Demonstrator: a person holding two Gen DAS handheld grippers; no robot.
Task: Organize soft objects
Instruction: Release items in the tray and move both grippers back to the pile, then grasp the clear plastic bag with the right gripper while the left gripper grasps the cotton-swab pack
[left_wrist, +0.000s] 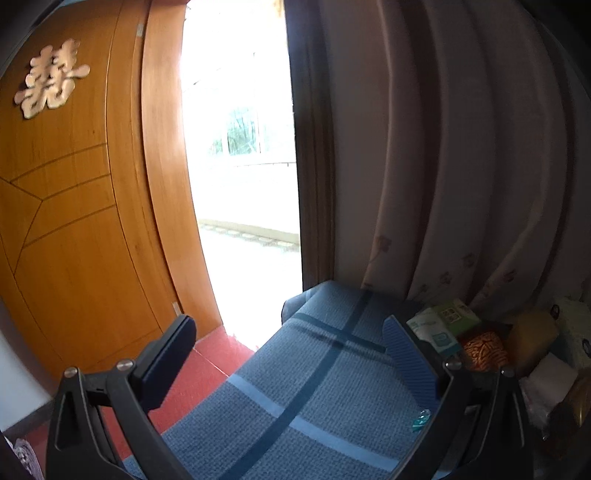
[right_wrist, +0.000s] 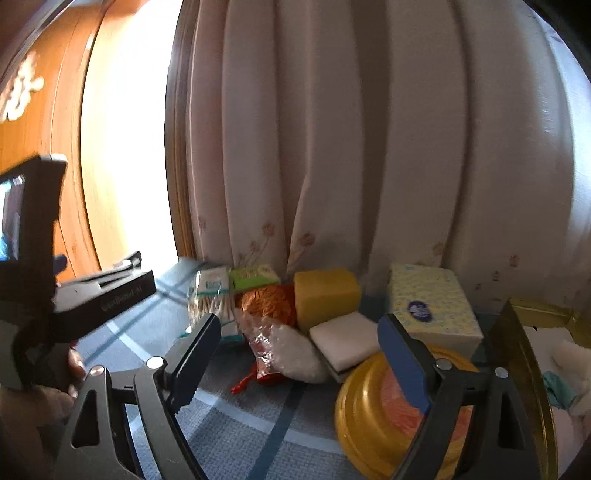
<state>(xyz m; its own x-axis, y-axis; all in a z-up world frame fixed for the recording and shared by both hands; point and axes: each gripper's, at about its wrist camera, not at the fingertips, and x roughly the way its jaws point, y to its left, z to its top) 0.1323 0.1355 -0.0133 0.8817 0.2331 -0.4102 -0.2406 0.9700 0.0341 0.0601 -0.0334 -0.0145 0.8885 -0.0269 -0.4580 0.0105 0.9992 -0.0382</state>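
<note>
A pile of soft things lies on the blue striped cloth (right_wrist: 236, 417) by the curtain: a yellow sponge (right_wrist: 327, 293), a white sponge (right_wrist: 345, 339), a tissue box (right_wrist: 434, 308), an orange scrubber (right_wrist: 267, 301), a bag of cotton swabs (right_wrist: 212, 295), a green pack (right_wrist: 253, 275) and a clear bag with white filling (right_wrist: 291, 354). My right gripper (right_wrist: 299, 343) is open and empty just in front of the pile. My left gripper (left_wrist: 291, 350) is open and empty over the cloth (left_wrist: 295, 398), left of the pile; the scrubber (left_wrist: 484, 350) shows at its right.
A gold round tin (right_wrist: 373, 413) with something orange inside sits at the front right, beside a gold box (right_wrist: 532, 369). A pale curtain (right_wrist: 369, 147) hangs behind the pile. A wooden door (left_wrist: 74, 221) and a bright doorway (left_wrist: 240, 147) lie left, above a red floor (left_wrist: 199, 376).
</note>
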